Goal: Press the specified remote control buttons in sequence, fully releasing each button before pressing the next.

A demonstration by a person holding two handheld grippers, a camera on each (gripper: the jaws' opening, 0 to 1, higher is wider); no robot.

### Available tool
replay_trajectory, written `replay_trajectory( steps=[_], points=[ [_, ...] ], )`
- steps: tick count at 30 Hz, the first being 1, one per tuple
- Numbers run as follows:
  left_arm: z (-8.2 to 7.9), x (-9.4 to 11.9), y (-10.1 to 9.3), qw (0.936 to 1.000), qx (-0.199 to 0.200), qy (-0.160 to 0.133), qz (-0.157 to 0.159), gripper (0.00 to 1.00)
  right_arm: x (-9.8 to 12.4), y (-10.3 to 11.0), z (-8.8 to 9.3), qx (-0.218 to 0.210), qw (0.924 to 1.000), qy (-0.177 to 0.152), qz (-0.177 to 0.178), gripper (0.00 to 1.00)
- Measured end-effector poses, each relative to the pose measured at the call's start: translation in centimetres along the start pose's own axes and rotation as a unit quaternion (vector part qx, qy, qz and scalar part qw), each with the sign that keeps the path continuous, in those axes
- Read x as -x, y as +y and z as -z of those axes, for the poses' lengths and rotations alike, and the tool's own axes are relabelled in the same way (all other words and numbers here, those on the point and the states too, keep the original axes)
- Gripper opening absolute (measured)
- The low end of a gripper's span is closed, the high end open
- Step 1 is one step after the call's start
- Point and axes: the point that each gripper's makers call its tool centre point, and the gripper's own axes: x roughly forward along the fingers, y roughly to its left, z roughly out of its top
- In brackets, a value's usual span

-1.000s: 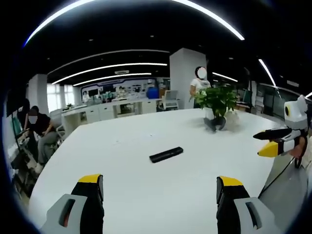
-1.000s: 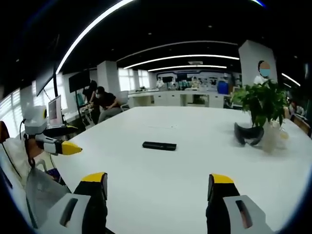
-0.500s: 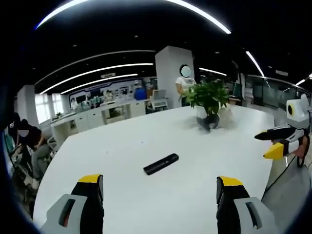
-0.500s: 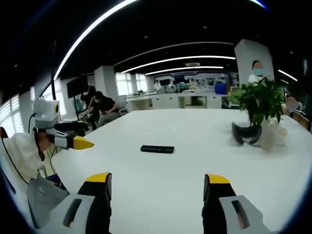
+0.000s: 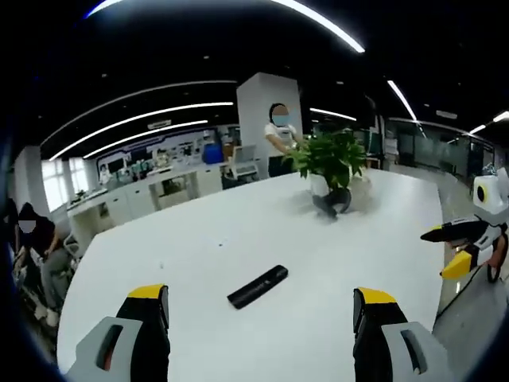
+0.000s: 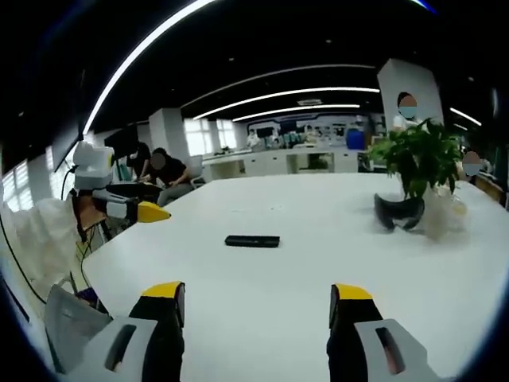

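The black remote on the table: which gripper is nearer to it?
Roughly even; I cannot tell. Both grippers, left and right, hang open over the near table edge, short of the remote.

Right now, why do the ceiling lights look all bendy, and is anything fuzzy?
Left gripper view: fisheye lens curves the ceiling light strips into arcs. Right gripper view: same bending; the potted plant looks soft and smeared, while the remote is sharper on the glare-free white table.

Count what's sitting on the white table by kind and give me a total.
Remote control: 1
Potted plant: 1
Dark curved object by the plant: 1
Total: 3 on the table
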Motion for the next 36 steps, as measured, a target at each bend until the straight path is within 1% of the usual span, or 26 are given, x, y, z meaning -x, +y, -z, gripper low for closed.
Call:
replay_trajectory(
  steps=[4, 8, 9, 10, 11, 15, 16, 19, 22, 25, 27, 29, 31, 35, 36],
  points=[
    [-0.3, -1.3, 0.3, 0.9998, -0.015, 0.014, 0.007, 0.99, -0.2, -0.4, 0.3, -0.003, 1.0000, 0.007, 0.004, 0.72],
    [-0.4, -2.6, 0.6, 0.9990, -0.029, 0.029, 0.016, 0.99, -0.2, -0.9, 0.1, -0.004, 0.9999, 0.007, 0.008, 0.72],
    [-0.3, -3.0, 0.2, 0.9982, -0.035, 0.036, 0.031, 0.97, -0.2, -1.0, 0.1, -0.005, 0.9999, 0.007, 0.009, 0.72],
    [-0.2, -3.3, 0.0, 0.9976, -0.036, 0.043, 0.039, 0.94, -0.2, -1.1, 0.1, -0.006, 0.9999, 0.007, 0.010, 0.72],
    [-0.2, -3.6, 0.1, 0.9975, -0.037, 0.046, 0.037, 0.94, -0.2, -1.3, 0.2, -0.009, 0.9999, 0.007, 0.012, 0.71],
    [0.1, -5.3, 0.0, 0.9945, -0.063, 0.062, 0.056, 0.93, -0.1, -1.9, 0.4, -0.015, 0.9997, 0.008, 0.019, 0.71],
    [0.3, -5.7, -0.1, 0.9929, -0.071, 0.069, 0.066, 0.93, -0.1, -2.1, 0.4, -0.017, 0.9996, 0.008, 0.021, 0.71],
    [0.8, -6.9, -0.1, 0.9897, -0.086, 0.086, 0.075, 0.92, 0.0, -2.7, 0.4, -0.022, 0.9993, 0.008, 0.028, 0.71],
    [1.1, -8.1, -0.1, 0.9861, -0.103, 0.097, 0.087, 0.89, 0.0, -3.3, 0.5, -0.028, 0.9989, 0.011, 0.035, 0.71],
    [1.7, -9.3, -0.3, 0.9809, -0.123, 0.111, 0.102, 0.87, -0.2, -3.8, 0.7, -0.031, 0.9986, 0.015, 0.040, 0.70],
    [2.2, -10.0, -0.6, 0.9760, -0.138, 0.122, 0.116, 0.84, -0.3, -3.9, 0.8, -0.032, 0.9985, 0.017, 0.041, 0.70],
    [2.6, -10.7, -0.7, 0.9730, -0.146, 0.130, 0.123, 0.82, -0.3, -4.0, 0.9, -0.033, 0.9984, 0.019, 0.042, 0.70],
    [3.5, -11.6, -0.8, 0.9653, -0.167, 0.144, 0.141, 0.81, -0.4, -4.3, 0.8, -0.033, 0.9982, 0.019, 0.047, 0.71],
    [5.2, -12.8, -0.2, 0.9519, -0.196, 0.177, 0.155, 0.76, -0.4, -4.6, 0.9, -0.035, 0.9979, 0.021, 0.051, 0.70],
    [5.4, -13.1, -0.2, 0.9501, -0.200, 0.180, 0.158, 0.74, -0.4, -4.6, 1.0, -0.037, 0.9978, 0.022, 0.051, 0.70]
  ],
)
